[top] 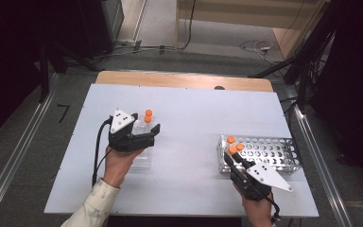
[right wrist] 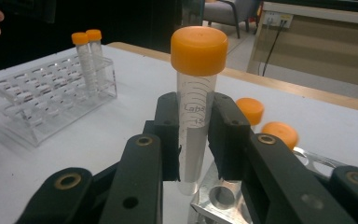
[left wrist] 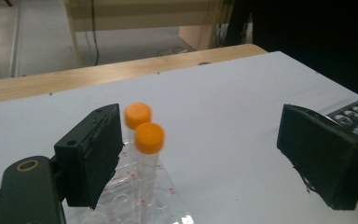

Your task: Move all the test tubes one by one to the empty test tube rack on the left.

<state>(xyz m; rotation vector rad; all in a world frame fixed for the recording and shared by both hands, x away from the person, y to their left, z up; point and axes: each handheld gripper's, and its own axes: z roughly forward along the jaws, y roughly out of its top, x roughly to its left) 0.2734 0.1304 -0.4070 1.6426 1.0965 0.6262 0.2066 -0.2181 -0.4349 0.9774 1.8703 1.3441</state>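
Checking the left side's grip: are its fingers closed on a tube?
No: the left gripper fingers stand apart, the two orange-capped tubes untouched between them.

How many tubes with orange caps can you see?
5: two stand in the clear plastic rack at and; two in the metal rack at and; one in the right gripper.

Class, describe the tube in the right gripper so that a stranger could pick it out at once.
Find the metal rack on the table's right side. At its near left corner the right gripper clamps a clear orange-capped tube upright. Unlike the two capped tubes seated in the rack beside it, this one hangs above the holes.
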